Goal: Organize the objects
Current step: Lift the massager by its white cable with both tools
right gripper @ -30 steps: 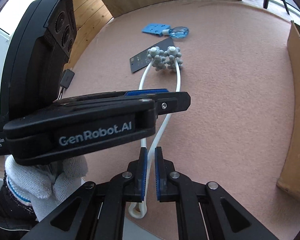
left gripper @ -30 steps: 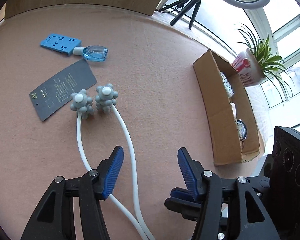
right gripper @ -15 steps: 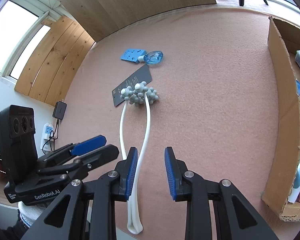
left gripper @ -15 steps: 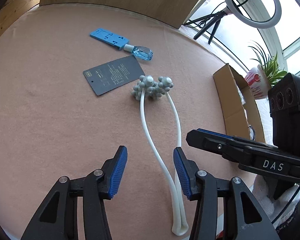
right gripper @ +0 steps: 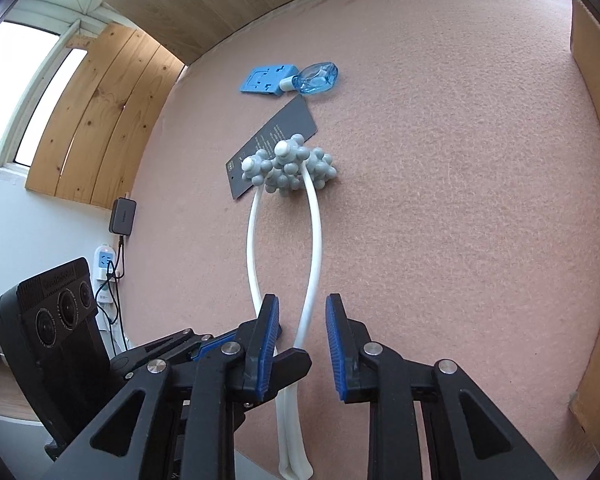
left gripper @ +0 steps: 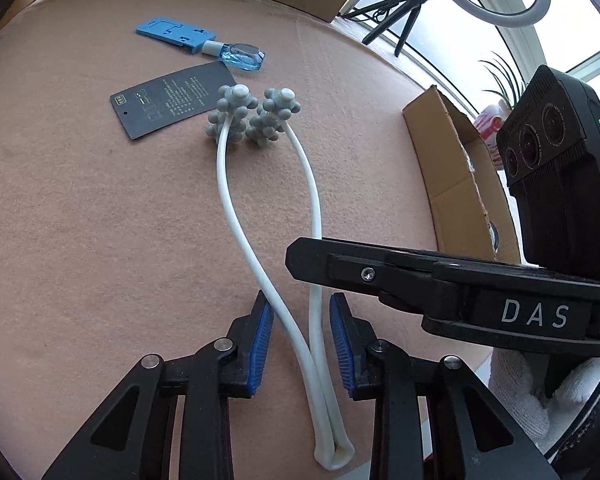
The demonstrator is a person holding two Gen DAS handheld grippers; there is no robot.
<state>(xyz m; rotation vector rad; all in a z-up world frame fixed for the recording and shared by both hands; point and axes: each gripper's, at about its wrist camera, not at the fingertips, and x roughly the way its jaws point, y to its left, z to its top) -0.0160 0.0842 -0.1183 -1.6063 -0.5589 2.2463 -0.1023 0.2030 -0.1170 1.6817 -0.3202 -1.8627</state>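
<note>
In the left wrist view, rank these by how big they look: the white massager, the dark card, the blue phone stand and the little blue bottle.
1. White massager, clearly the largest, though it lies nearest the camera.
2. Dark card.
3. Blue phone stand.
4. Blue bottle, smallest.

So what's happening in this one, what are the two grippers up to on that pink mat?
A person with white knit gloves holds both grippers over the white looped massager with grey knobbly heads lying on the pink felt mat. The left gripper and the right gripper both straddle its white arms near the folded end, jaws closing, pads not visibly pressing yet. A dark grey card, a blue plastic stand and a small blue glass bottle lie beyond; a cardboard box waits alongside.
</note>
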